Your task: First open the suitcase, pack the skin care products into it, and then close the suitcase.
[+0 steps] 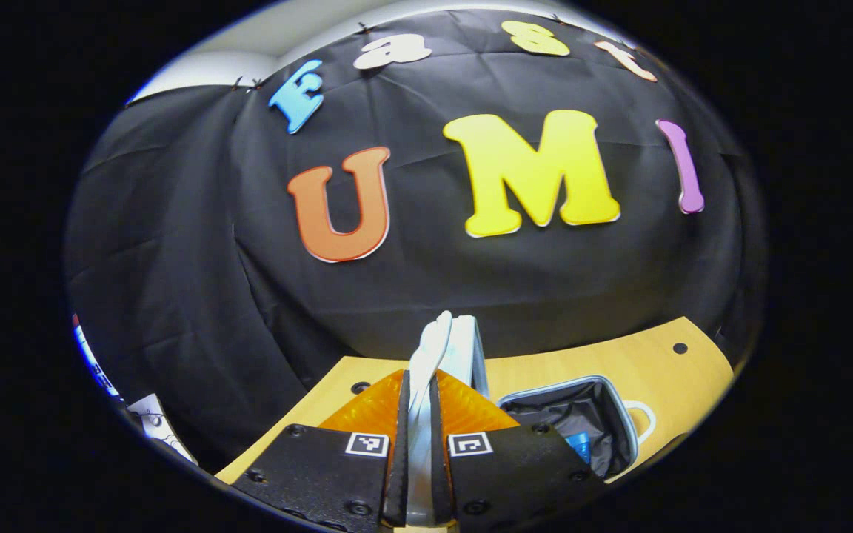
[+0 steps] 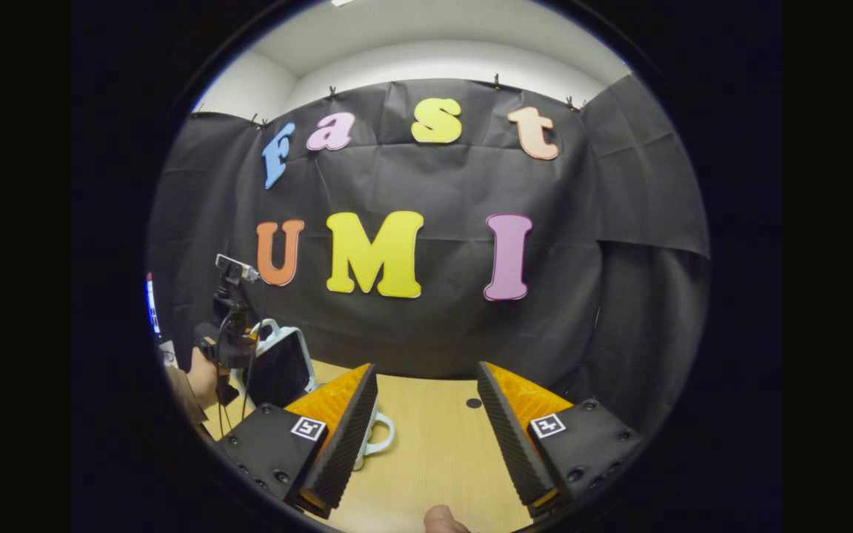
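Note:
In the left gripper view my left gripper (image 1: 420,389) is shut on the pale rim of the suitcase lid (image 1: 463,348), which stands raised and edge-on. To its right lies the open suitcase base (image 1: 623,437) with dark lining, a blue item (image 1: 580,446) inside and a white handle (image 1: 646,417) on its far side. In the right gripper view my right gripper (image 2: 426,422) is open over the bare table with nothing between its fingers. Farther left, the left gripper (image 2: 230,340), held by a hand (image 2: 204,377), keeps the lid (image 2: 282,366) upright. The white handle (image 2: 382,437) shows beside my left finger.
The wooden table (image 2: 434,459) carries the suitcase on its left side. A small dark hole (image 2: 474,403) marks the tabletop near the back. Black cloth walls stand close behind and to the right. A fingertip (image 2: 441,522) shows at the bottom edge.

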`<state>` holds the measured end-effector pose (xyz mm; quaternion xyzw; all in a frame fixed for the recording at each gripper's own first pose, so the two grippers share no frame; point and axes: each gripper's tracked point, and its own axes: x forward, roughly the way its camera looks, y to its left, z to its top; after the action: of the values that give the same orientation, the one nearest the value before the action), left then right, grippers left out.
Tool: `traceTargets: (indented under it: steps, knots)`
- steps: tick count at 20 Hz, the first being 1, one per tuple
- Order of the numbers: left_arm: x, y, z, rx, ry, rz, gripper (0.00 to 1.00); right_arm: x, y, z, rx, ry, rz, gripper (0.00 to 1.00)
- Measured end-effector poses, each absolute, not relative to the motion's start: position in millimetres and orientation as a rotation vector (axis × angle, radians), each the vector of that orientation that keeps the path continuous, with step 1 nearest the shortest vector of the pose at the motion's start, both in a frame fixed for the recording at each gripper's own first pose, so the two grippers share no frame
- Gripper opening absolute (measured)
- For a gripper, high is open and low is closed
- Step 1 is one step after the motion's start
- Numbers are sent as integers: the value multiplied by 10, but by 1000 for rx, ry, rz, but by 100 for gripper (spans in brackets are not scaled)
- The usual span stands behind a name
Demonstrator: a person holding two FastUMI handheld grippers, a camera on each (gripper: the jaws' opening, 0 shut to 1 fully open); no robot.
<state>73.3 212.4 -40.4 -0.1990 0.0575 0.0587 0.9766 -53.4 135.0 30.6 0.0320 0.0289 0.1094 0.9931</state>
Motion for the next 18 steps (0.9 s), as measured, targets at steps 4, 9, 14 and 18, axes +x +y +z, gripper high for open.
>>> traceTargets:
  steps: [4,9,14,18]
  knots:
    - [799,1465,-137,-383,84,21,16,-450,1051,257,39,55,209,81]
    - [818,470,36,-387,116,-120,16,-344,706,104,13,72,203,81]
    - [900,-442,-138,-385,211,-214,16,-210,409,-167,24,143,200,81]
    - [964,-885,-395,-314,293,-245,15,-156,299,-328,30,188,203,81]
